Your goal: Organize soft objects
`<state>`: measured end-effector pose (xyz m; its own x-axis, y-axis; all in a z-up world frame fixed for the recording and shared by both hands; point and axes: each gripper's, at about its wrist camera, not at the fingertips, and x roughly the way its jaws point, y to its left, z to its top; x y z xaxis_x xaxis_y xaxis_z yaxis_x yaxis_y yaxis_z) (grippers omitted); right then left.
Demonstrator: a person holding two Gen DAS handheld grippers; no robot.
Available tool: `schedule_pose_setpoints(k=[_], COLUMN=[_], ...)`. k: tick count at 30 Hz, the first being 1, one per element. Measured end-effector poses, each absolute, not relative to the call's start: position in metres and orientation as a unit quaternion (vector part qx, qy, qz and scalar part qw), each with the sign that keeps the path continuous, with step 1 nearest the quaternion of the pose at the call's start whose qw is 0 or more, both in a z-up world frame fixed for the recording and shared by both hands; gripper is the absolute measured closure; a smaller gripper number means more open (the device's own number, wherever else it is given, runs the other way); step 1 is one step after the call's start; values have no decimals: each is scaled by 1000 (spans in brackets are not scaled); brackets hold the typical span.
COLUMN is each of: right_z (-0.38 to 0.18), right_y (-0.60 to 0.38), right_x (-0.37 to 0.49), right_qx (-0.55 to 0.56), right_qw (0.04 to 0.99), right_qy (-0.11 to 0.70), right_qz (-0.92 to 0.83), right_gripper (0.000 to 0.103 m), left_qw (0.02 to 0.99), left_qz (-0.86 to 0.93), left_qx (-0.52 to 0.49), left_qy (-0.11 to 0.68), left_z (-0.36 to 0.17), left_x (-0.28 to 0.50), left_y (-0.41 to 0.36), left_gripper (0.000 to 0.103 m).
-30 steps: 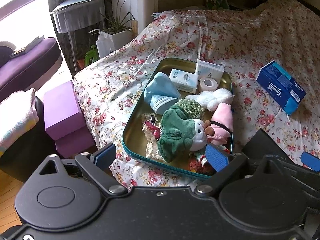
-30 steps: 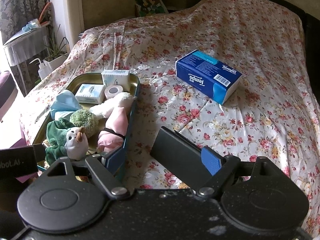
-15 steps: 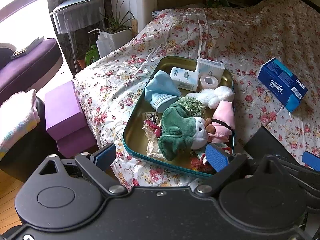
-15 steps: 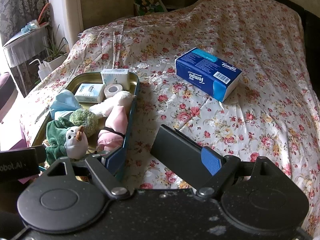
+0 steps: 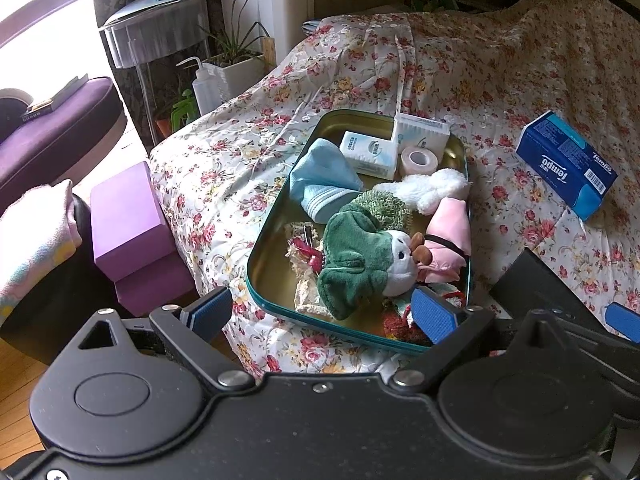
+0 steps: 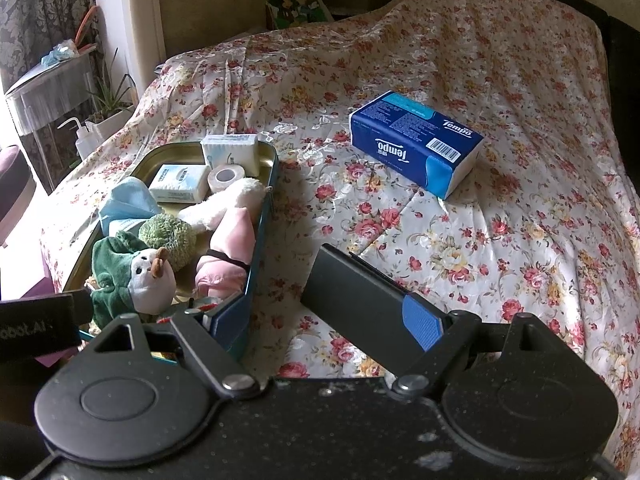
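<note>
A teal-rimmed metal tray (image 5: pixel 256 272) (image 6: pixel 262 236) lies on the flowered bedspread. It holds a green-hooded plush (image 5: pixel 356 256) (image 6: pixel 120 264), a white plush (image 5: pixel 436 190), a pink pouch (image 5: pixel 450 232), a light blue sock (image 5: pixel 324 180), a green knitted ball (image 5: pixel 384 208), small tissue packs and a tape roll (image 5: pixel 418 158). My left gripper (image 5: pixel 320 314) hangs open over the tray's near edge, empty. Right of the tray, my right gripper (image 6: pixel 322 320) stands open, its left finger beside the tray wall. A black flat slab (image 6: pixel 352 292) juts forward by its right pad; I cannot tell what it is.
A blue Tempo tissue pack (image 6: pixel 416 144) (image 5: pixel 568 168) lies on the bedspread right of the tray. Purple blocks (image 5: pixel 128 220) stand on the floor by the bed's left edge. Beyond them are a purple seat (image 5: pixel 48 132), a small round table (image 5: pixel 156 36) and potted plants.
</note>
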<state>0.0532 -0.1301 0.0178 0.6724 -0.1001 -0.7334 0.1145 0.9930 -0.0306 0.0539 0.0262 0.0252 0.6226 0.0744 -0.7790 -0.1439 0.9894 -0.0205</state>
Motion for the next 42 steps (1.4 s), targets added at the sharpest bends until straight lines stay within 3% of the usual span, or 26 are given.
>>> schedule_pose_setpoints(k=[42], right_z=[18], right_y=[-127], right_x=[52], right_qx=[7], right_qw=[914], right_qy=[402], right_qz=[-54], right_gripper=[19], left_qw=[898], left_qz=[59], left_qx=[-35], left_qy=[435], left_z=[21], left_x=[54], left_y=[25], left_gripper=[9])
